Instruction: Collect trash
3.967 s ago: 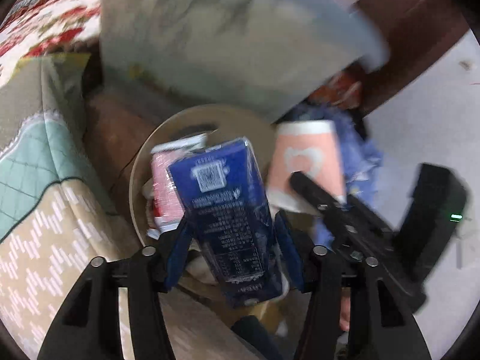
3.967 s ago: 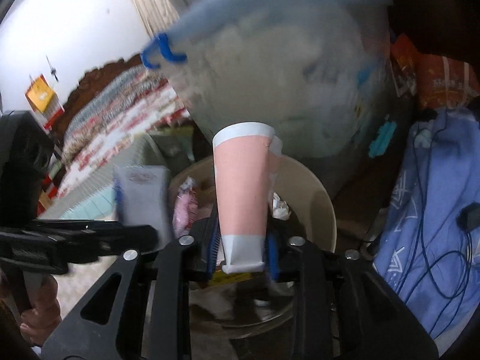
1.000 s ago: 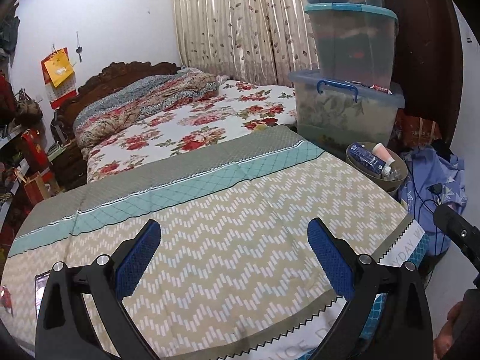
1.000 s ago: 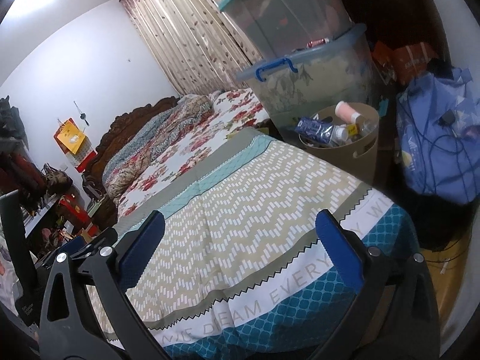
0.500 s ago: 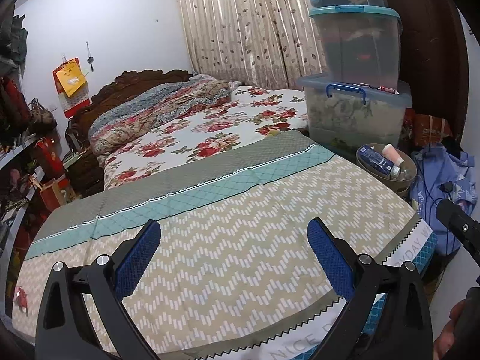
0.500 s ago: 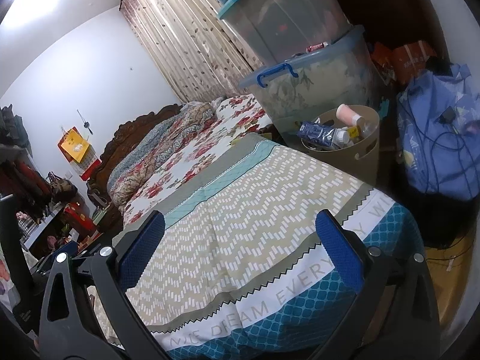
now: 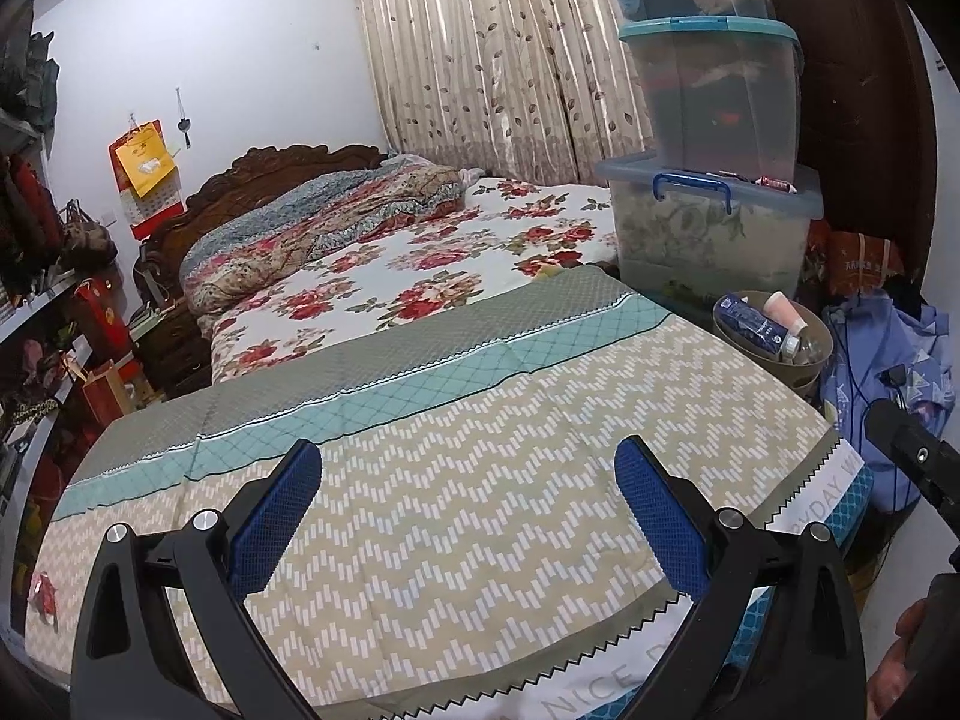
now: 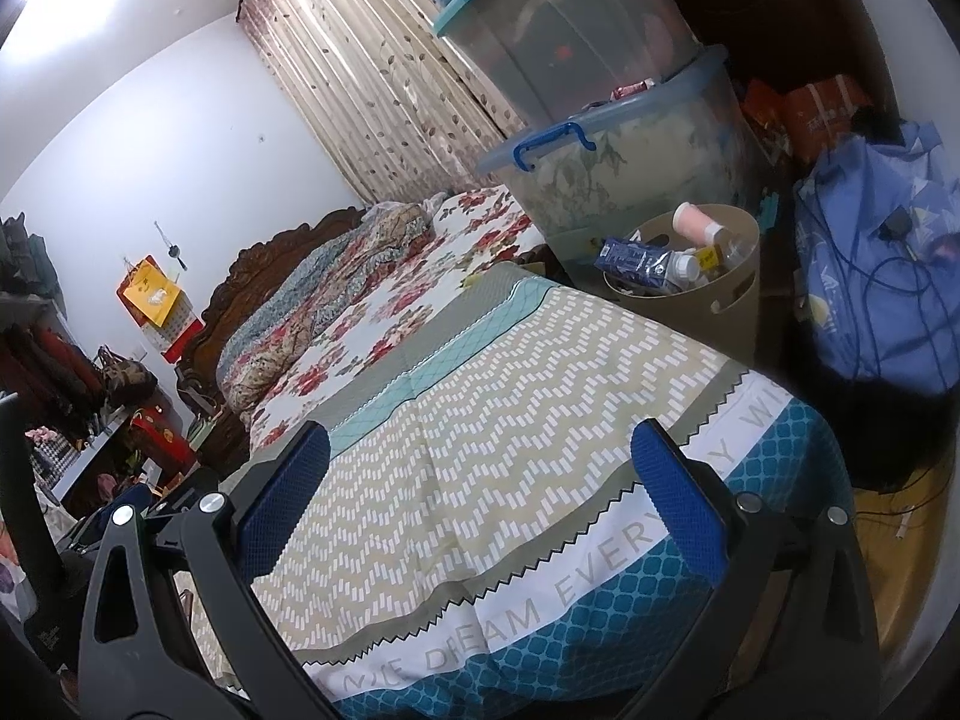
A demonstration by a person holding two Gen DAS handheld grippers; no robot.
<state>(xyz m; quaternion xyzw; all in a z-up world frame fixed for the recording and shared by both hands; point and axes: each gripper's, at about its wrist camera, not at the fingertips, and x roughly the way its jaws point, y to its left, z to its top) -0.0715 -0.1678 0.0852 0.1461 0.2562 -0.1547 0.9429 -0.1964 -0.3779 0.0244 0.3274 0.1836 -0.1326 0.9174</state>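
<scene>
The bin [image 7: 774, 354] stands on the floor just beside the bed's [image 7: 456, 480] right side. A carton [image 7: 749, 324] and a cup [image 7: 783, 311] lie in it. Stacked boxes [image 7: 708, 228] stand behind it. A bag [image 7: 888, 360] sits to its right.

both wrist views look from the bed's [image 7: 456, 540] near end toward the far headboard, sharing the bin [image 8: 729, 294] at right

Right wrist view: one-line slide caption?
Open right gripper over patterned bedspread; beige plastic bin beyond holds blue carton and pink paper cup.
</scene>
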